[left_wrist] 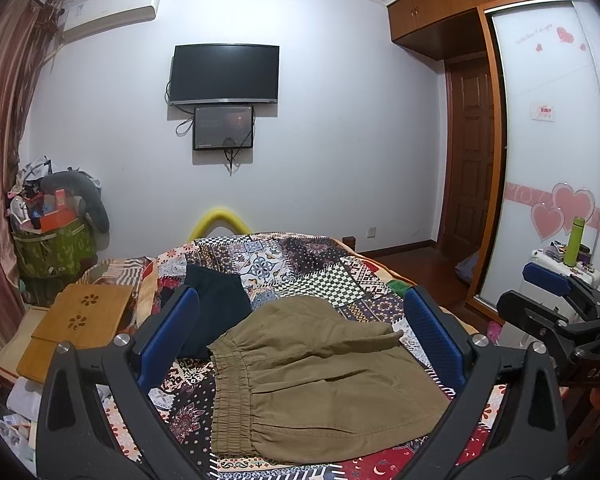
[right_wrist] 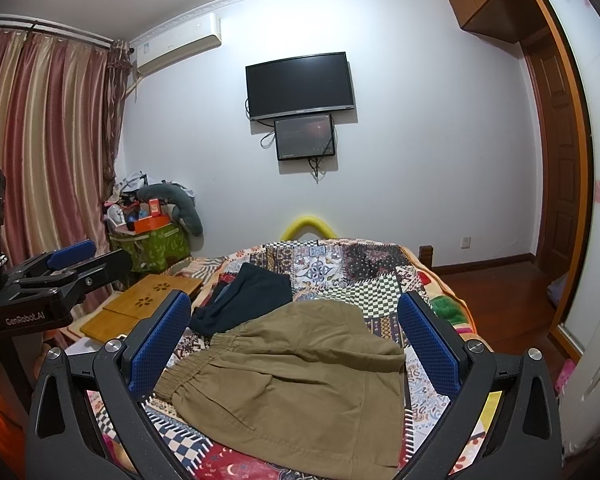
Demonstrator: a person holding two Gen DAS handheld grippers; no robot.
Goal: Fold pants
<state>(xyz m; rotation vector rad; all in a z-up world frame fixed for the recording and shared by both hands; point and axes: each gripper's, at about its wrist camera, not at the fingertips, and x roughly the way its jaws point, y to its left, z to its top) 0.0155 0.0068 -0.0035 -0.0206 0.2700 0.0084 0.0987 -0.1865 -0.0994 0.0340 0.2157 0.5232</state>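
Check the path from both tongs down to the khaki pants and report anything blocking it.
Nothing visible blocks either path. The khaki pants lie in the open on the patchwork quilt, framed between the open left tongs and the open right tongs. The dark garment lies beyond the waistband, out of the way.

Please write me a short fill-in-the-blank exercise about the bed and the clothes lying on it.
1. The pants nearest both grippers are ____ in colour.
2. Their stretchy waistband lies toward the ____ side of both views.
3. Both the left gripper and the right gripper are ____, holding nothing.
4. The dark garment lies ____ the pants.

Missing words: khaki; left; open; beyond
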